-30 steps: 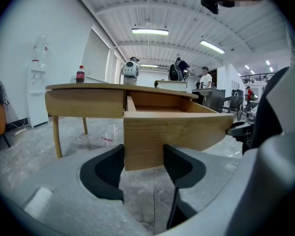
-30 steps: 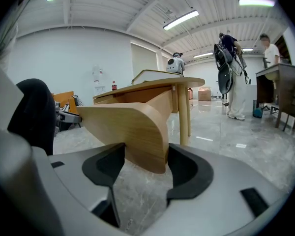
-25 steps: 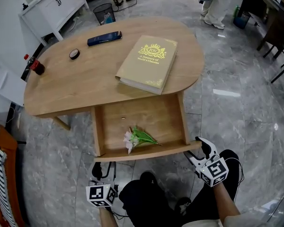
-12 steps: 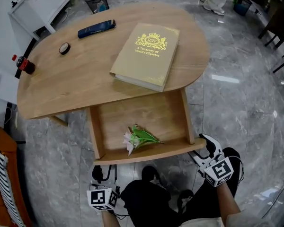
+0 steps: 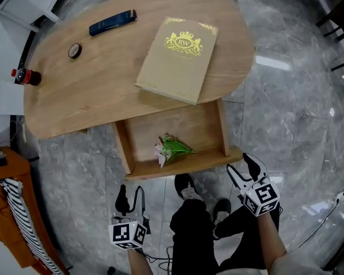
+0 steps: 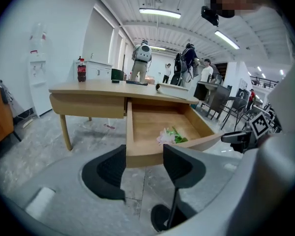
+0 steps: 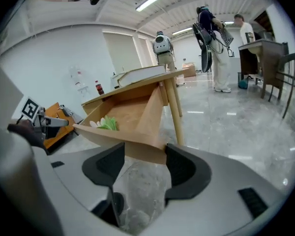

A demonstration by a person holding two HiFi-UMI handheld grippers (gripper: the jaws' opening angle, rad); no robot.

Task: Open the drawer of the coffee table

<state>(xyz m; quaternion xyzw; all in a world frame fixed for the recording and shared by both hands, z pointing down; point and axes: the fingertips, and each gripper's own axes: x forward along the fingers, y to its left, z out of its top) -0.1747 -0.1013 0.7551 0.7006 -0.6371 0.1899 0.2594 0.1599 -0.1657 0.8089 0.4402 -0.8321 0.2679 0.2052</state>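
Observation:
The oval wooden coffee table (image 5: 92,96) has its drawer (image 5: 183,166) pulled out toward me. A pink flower with green leaves (image 5: 171,148) lies inside it. My left gripper (image 5: 132,197) hangs open below the drawer's left front corner, apart from it. In the left gripper view (image 6: 143,166) the drawer front (image 6: 147,154) lies beyond the open jaws. My right gripper (image 5: 242,172) is open just off the drawer's right front corner. In the right gripper view (image 7: 145,168) that corner (image 7: 147,149) shows in the gap between the jaws.
On the tabletop lie a tan book (image 5: 178,59), a dark blue flat case (image 5: 112,23) and a small black ring (image 5: 74,50). A red-capped bottle (image 5: 24,76) stands by the table's left end. An orange seat with striped cloth (image 5: 6,211) is left. My feet (image 5: 186,188) are below the drawer.
The head view has tipped further down, so the table sits higher in the frame. Both grippers stand slightly farther from the drawer front. The drawer's extent looks unchanged.

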